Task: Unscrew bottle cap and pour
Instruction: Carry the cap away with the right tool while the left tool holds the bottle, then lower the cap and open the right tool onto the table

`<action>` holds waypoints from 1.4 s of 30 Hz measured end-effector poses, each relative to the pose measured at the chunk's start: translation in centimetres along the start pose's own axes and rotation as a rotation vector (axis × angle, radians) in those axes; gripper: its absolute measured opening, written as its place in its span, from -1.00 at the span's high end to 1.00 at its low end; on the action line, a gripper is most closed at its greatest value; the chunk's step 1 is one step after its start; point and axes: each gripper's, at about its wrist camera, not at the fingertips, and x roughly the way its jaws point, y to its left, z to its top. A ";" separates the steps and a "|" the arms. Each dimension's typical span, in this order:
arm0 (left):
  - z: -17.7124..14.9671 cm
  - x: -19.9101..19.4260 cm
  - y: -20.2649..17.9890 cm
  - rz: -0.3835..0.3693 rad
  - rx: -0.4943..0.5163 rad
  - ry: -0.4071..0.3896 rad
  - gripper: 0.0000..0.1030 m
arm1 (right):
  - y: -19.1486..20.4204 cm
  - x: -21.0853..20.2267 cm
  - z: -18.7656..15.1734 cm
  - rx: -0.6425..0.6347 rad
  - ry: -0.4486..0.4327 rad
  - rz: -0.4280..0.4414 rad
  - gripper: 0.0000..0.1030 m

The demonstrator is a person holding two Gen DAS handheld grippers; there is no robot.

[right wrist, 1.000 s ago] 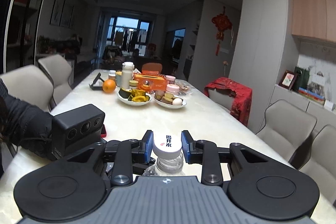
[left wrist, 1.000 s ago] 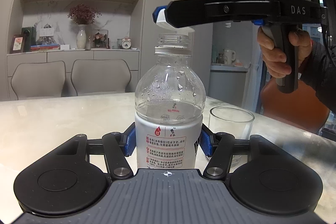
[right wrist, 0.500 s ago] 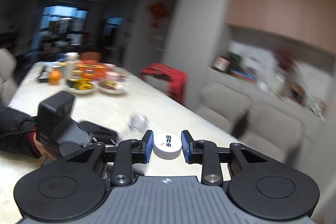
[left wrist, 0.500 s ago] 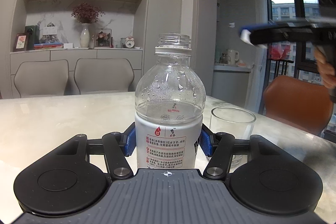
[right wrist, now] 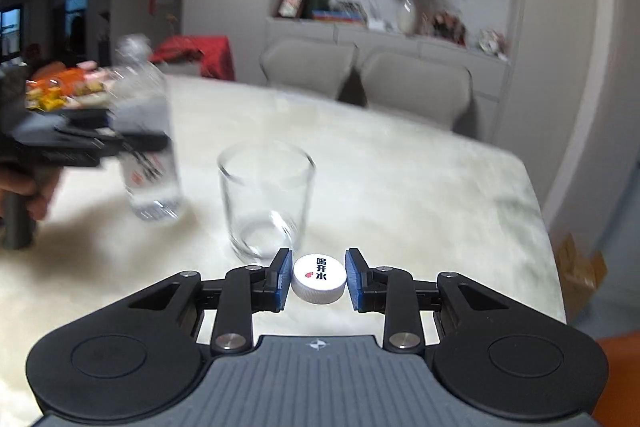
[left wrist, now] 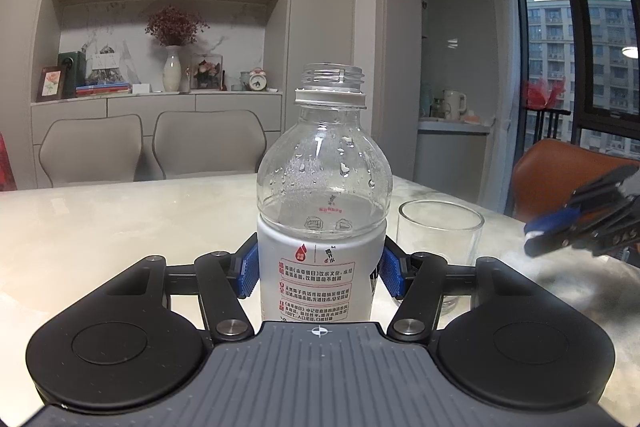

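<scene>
A clear plastic bottle (left wrist: 323, 227) with a white label stands upright on the marble table, its neck open and uncapped. My left gripper (left wrist: 320, 273) is shut on the bottle's label. An empty drinking glass (left wrist: 439, 243) stands just right of the bottle. In the right wrist view the white bottle cap (right wrist: 319, 278) sits between the blue pads of my right gripper (right wrist: 319, 279), low over the table in front of the glass (right wrist: 266, 199). The jaws look slightly parted from the cap. The bottle (right wrist: 146, 143) is at the left there, blurred.
The marble table (right wrist: 420, 187) ends at the right. Grey chairs (left wrist: 210, 143) stand behind it, an orange chair (left wrist: 560, 175) at the right. Plates of food (right wrist: 60, 87) lie at the far left end. A cardboard box (right wrist: 580, 267) is on the floor.
My right gripper lifted the cap off the bottle neck, swung away right and came down low near the table in front of the glass. The bottle and left gripper stayed still.
</scene>
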 end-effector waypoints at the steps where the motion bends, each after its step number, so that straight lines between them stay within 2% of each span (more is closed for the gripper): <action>1: 0.0 -0.1 -0.1 0.003 0.001 0.000 -0.14 | -0.2 0.4 -0.4 0.010 0.019 -0.008 0.38; 3: 0.0 -0.2 -0.2 0.008 0.001 0.001 -0.14 | -0.6 1.3 -1.1 0.026 0.052 -0.026 0.38; 17: 0.0 -0.8 -0.6 0.035 -0.011 0.001 -0.14 | -0.3 3.1 -2.4 0.113 0.067 -0.063 0.38; 36: 0.3 -1.0 -0.2 0.033 -0.019 0.000 -0.14 | 0.8 4.1 -3.0 0.133 0.074 -0.095 0.36; 38: 0.2 -1.0 -0.2 0.032 -0.020 -0.001 -0.15 | 0.8 4.2 -3.1 0.127 0.072 -0.100 0.16; 39: 0.2 -0.9 -0.1 0.033 -0.021 -0.001 -0.15 | 0.9 4.2 -3.1 0.126 0.070 -0.099 -0.05; 42: 0.1 -0.9 -0.2 0.038 -0.017 -0.001 -0.17 | 1.3 3.9 -3.0 0.107 0.054 -0.098 -0.09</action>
